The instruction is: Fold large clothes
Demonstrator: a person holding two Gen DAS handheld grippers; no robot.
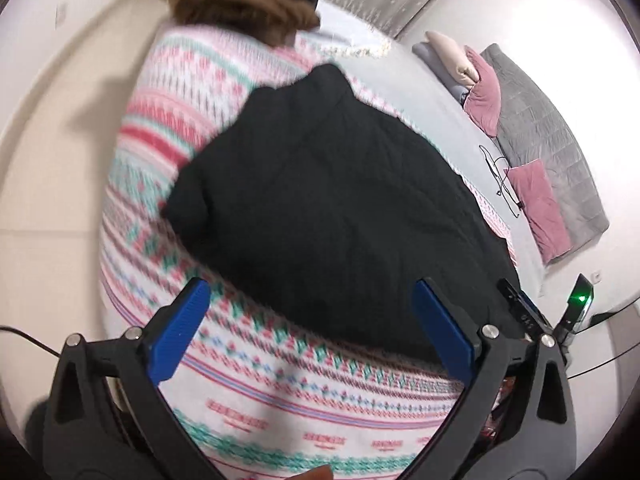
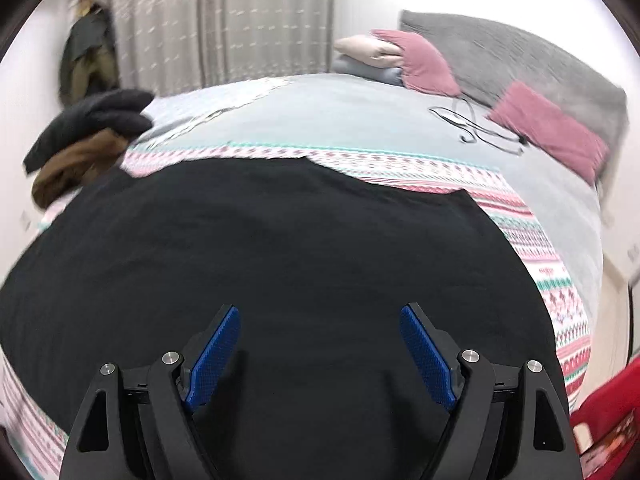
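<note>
Black garment (image 1: 340,200) spread flat across the patterned blanket (image 1: 192,128), filling the centre of the left wrist view and nearly the whole lower half of the right wrist view. Left gripper (image 1: 312,320) at lower centre of its frame, jaws spread wide, nothing between the blue pads (image 1: 180,328); left pad over bare blanket, right pad over the garment's near edge, contact with the cloth not discernible. Right gripper (image 2: 320,354) at lower centre of its frame, jaws likewise wide apart and gripping nothing, both pads (image 2: 214,356) poised over the black fabric (image 2: 280,248), which runs on beneath and beyond them toward mid-frame. Patterned blanket (image 2: 532,240) showing in a band past the garment's far and right edges. Further up, right of centre: grey bedding (image 2: 340,108), pink pillows (image 2: 548,132), a thin black cable (image 2: 472,124). Upper left of the right wrist view: a dark and brown clothes heap (image 2: 84,140) at the bed's corner.
</note>
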